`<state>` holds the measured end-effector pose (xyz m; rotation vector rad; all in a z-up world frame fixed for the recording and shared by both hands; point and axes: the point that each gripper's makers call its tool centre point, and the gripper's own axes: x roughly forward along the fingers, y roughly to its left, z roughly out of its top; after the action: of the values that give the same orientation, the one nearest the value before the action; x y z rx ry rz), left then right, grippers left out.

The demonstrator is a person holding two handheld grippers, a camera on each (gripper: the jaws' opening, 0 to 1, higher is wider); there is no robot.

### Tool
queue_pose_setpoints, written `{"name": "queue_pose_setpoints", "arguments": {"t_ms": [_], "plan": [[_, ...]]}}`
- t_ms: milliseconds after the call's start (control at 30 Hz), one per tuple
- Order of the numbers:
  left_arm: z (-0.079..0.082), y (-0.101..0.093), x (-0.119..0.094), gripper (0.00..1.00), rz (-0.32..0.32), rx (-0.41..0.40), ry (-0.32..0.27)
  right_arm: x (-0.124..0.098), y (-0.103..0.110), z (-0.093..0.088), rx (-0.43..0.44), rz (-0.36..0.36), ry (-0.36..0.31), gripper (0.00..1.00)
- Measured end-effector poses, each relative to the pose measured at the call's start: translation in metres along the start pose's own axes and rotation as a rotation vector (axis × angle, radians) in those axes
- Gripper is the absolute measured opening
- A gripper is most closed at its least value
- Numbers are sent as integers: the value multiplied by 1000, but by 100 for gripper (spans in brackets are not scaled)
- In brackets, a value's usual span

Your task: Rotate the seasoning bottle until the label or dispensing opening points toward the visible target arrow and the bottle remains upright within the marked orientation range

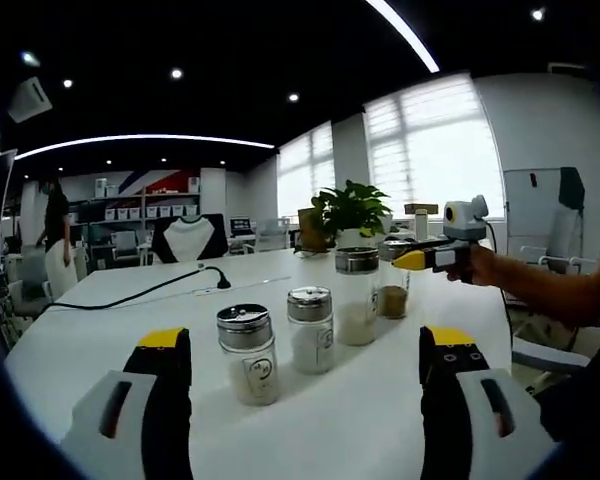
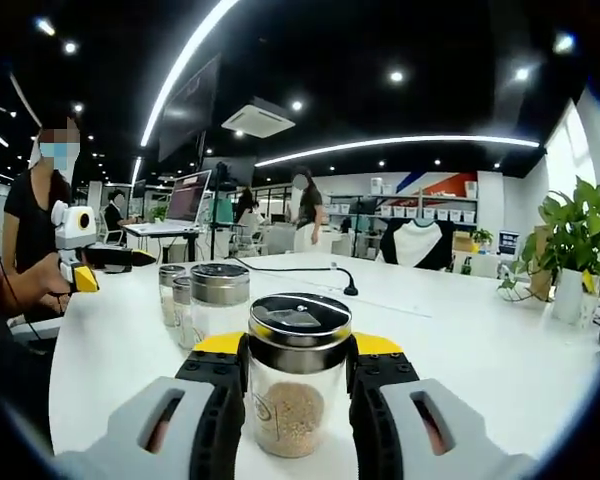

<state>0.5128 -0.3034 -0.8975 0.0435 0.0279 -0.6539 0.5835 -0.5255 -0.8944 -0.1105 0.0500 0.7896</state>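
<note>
Seasoning bottle (image 2: 298, 375) stands upright, clamped by the right gripper (image 2: 298, 385); left gripper (image 1: 305, 370) hovers spread wide.

In the left gripper view, four bottles stand on the table (image 1: 100, 340) in a row running from lower centre toward the right: the nearest bottle (image 1: 247, 353), a second bottle (image 1: 310, 329), a third bottle (image 1: 356, 294) and a fourth bottle (image 1: 394, 281) between the right gripper's (image 1: 412, 260) jaws. A plant (image 1: 351, 210) stands behind them; a cable (image 1: 145, 292) lies at left.
</note>
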Motion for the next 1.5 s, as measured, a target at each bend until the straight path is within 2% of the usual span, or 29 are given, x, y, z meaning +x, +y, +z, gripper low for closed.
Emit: {"name": "queue_pose_setpoints", "arguments": {"t_ms": [500, 667, 767, 1167, 1233, 1267, 1333, 1400, 1433, 1500], "plan": [[2, 2, 1, 100, 9, 8, 0, 4, -5, 3, -14, -10, -14, 38], [1, 2, -1, 100, 10, 11, -6, 6, -5, -2, -81, -12, 5, 39], [1, 1, 0, 100, 10, 8, -4, 7, -6, -2, -42, -3, 9, 38], [3, 4, -1, 100, 10, 8, -12, 5, -1, -3, -72, -9, 32, 39], [2, 6, -2, 100, 17, 9, -13, 2, -4, 1, -102, -50, 23, 45], [2, 7, -2, 100, 22, 9, -17, -2, -2, 2, -89, -51, 10, 51], [1, 7, -3, 100, 23, 8, -10, -10, -1, 3, -80, -64, -3, 54], [1, 9, -4, 100, 29, 3, -8, -22, -3, 5, -56, -110, -26, 59], [1, 9, -5, 100, 29, 1, -11, -29, -1, 10, -26, -128, -61, 61], [1, 7, -4, 100, 26, -6, -8, -38, 6, 14, 21, -135, -106, 65]]}}
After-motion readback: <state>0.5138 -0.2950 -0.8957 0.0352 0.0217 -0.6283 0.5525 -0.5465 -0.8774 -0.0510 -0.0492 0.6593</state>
